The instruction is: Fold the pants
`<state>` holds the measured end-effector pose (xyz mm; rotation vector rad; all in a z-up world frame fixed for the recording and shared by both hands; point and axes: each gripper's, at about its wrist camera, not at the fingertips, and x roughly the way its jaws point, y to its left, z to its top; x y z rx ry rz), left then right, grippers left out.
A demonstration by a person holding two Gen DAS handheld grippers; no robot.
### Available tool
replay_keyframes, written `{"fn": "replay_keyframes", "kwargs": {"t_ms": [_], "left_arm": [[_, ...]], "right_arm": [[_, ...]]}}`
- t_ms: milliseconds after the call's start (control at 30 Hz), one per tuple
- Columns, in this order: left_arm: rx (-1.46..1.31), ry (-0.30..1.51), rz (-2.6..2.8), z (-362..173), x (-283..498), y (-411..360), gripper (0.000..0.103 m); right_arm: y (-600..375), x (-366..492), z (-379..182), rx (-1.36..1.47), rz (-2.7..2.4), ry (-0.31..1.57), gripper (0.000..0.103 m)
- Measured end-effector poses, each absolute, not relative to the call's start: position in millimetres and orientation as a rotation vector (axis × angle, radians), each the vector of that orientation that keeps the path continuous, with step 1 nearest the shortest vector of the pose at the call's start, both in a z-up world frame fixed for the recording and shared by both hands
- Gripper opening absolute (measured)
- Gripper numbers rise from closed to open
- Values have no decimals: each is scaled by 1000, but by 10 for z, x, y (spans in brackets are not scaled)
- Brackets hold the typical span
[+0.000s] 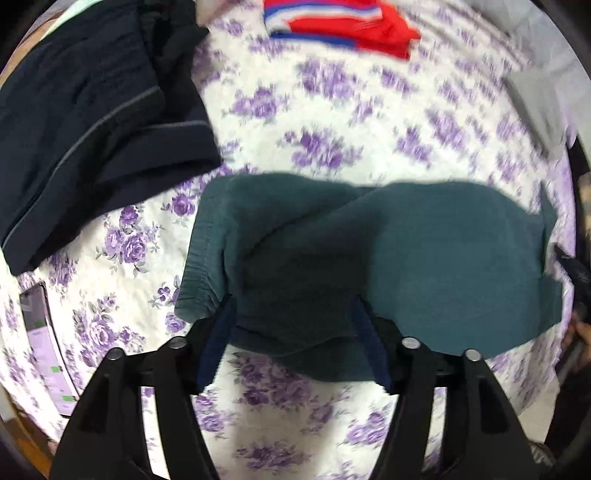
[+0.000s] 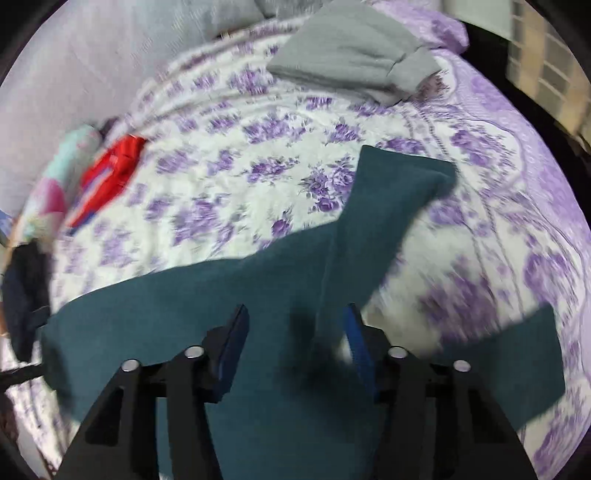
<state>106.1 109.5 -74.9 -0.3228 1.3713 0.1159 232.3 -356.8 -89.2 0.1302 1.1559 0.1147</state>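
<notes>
Your bed (image 1: 332, 122) wears a white quilt printed with purple flowers, and the dark teal pants (image 1: 406, 258) lie spread across it, one leg (image 2: 384, 206) folded over toward the far side. Dark navy clothing (image 1: 92, 129) is heaped to the left, a red, white and blue garment (image 1: 343, 26) lies farther back, and a grey folded garment (image 2: 351, 55) sits near the pillow end. Your left tool (image 1: 293, 306) hovers with its jaws apart above the waistband, gripping nothing. Your right tool (image 2: 295, 314) also stands parted over the pants, its pads clear of the cloth.
</notes>
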Motion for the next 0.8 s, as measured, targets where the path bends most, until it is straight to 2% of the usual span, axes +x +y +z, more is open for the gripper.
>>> {"fn": "replay_keyframes", "kwargs": {"t_ms": [33,100,133,167,233,400,500,567,667,700,767,800], "left_arm": [[-350,1339,130,-732,1033,1105,75],[-386,1318,136,-796,1016,1114,79],[-391,1327,126,-859,1004,1115,79],[-389,1356,131,-983,1021,1133,79],[-395,1407,198,-1162,933,1221,64],[-412,1402,190,-1126,961,1294,64],[-364,1403,169,-1079,1003,1367,64],[-348,1424,153,-1108,1029,1372,64],[-273,1449,131,-1146,1053,1321,64],[-240,1460,122,-1138,1060,1294,64],[-201,1473,107,-1129,1146,1198,64],[-191,1473,100,-1106,1140,1188,64]], "right_arm": [[-3550,2441,-1025,91,80,1197,35],[-3600,2560,-1217,45,1,1256,16],[-3643,2589,-1218,50,-19,1241,8],[-3723,2608,-1177,89,-40,1237,5],[-3920,2559,-991,190,-36,1192,5],[-4444,2148,-383,351,74,1040,4],[-4697,1691,-199,396,62,1017,4],[-4752,1393,-385,399,36,1061,4],[-4834,1054,-1181,486,-36,1255,4],[-4869,991,-1306,503,-52,1275,0],[-4884,937,-1276,514,-56,1221,1],[-4884,948,-1198,512,-45,1210,8]]}}
